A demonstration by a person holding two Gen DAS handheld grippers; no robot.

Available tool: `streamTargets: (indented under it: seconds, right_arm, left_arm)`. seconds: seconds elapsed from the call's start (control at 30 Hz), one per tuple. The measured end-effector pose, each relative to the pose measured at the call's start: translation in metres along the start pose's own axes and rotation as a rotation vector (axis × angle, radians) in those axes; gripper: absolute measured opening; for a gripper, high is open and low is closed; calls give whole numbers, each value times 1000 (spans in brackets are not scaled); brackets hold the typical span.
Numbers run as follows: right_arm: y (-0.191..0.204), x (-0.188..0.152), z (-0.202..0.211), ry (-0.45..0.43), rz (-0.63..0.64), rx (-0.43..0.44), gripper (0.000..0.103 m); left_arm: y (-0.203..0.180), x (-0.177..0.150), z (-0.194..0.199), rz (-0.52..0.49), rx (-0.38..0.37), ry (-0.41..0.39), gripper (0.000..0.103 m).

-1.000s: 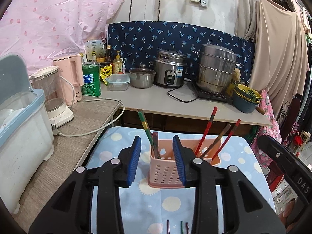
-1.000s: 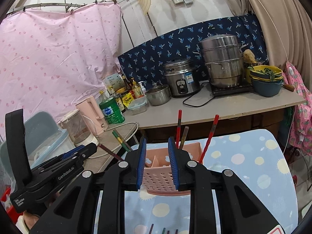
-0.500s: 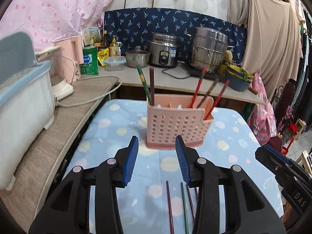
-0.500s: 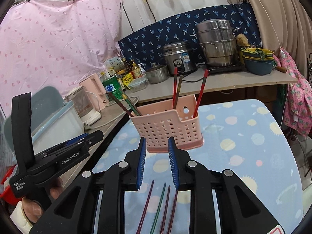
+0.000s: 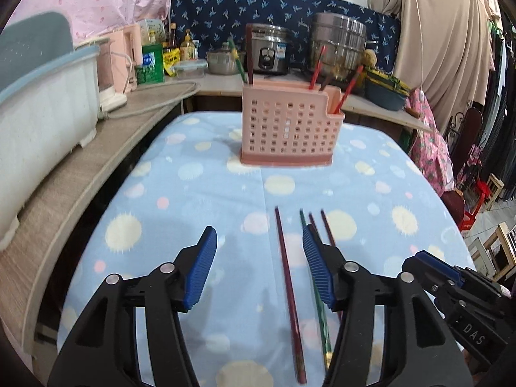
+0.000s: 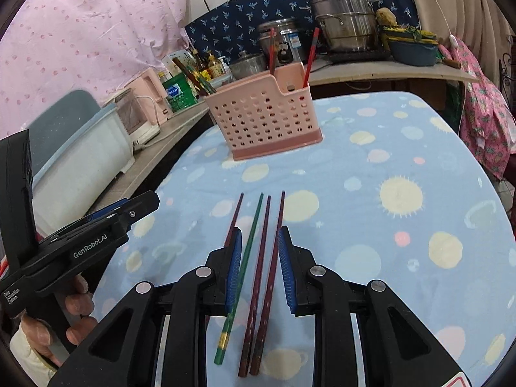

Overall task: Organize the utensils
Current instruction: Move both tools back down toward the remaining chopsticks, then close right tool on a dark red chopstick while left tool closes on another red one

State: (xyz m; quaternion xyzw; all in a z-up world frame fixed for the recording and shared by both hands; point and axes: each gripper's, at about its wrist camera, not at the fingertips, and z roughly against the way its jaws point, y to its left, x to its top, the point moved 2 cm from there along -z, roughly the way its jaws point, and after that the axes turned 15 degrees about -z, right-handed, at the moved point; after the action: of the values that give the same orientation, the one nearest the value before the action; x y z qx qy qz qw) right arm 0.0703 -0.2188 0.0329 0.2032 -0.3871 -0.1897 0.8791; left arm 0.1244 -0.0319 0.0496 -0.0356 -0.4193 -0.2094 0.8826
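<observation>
Four chopsticks (image 6: 258, 258) are laid on the dotted tablecloth (image 6: 387, 167); the left gripper (image 5: 258, 264) is spread wide, the right gripper (image 6: 258, 271) narrower, nothing held.

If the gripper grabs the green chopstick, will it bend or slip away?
The green chopstick looks straight and thin, so it is probably stiff and light. It looks smooth, so it might slip or roll on the soft dotted cloth. Its dark red neighbours lie close, so they may get nudged.
</observation>
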Motion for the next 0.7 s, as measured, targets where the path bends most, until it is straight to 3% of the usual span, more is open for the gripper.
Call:
streamTargets:
  seconds: [0.33, 0.7]
  right_arm:
    - [-15, -64, -14, 80, 48, -86, 23]
    - [-11, -83, -25, 88, 95, -136, 23]
  left_arm:
    - [-7, -57, -10, 25, -14, 80, 53]
    - [-17, -81, -13, 22, -49, 127, 54]
